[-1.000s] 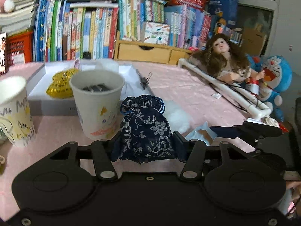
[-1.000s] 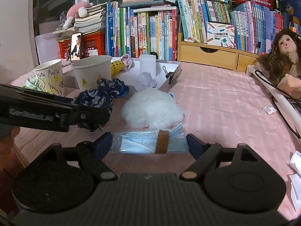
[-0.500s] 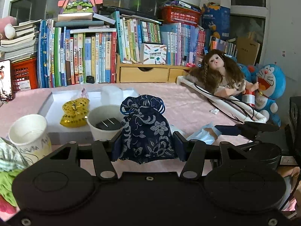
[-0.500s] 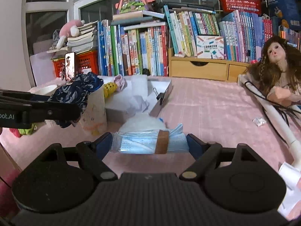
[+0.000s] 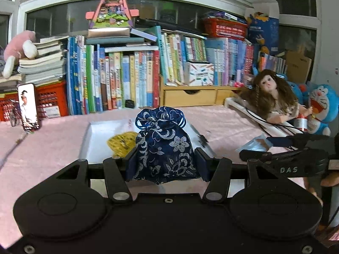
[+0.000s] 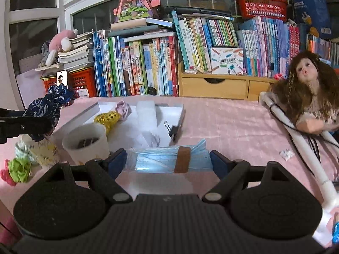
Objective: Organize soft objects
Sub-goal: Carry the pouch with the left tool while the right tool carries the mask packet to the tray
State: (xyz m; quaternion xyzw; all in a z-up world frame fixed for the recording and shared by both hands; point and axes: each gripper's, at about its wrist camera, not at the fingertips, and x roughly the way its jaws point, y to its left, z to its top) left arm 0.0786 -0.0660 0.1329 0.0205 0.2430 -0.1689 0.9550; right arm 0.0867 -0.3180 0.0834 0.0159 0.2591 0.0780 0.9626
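- Left tongs point(image 5: 165, 165) were clamped on a dark blue flowery pouch point(image 5: 164, 148) and held it up off the table point(image 5: 53, 148).
- Right tongs point(image 6: 168, 162) were clamped on a clear bag of blue face masks point(image 6: 167, 158), one blue pad at each end, and it was up off the table too.
- Behind the pouch, a white tray point(image 6: 178, 111) lay near the middle of the pink table, with a shiny gold pouch point(image 6: 107, 118) and a pink soft thing point(image 6: 122, 108) inside it.
- A black clip point(image 6: 173, 131) sat on the tray's right edge.
- A white paper cup point(image 6: 86, 146) stood just beside the tray's near left corner.
- Green and pink fuzzy things point(image 6: 17, 170) lay by the table's left edge.
- A doll point(image 6: 307, 97) leaned at the right edge, and books point(image 6: 137, 67) stood along the far edge.
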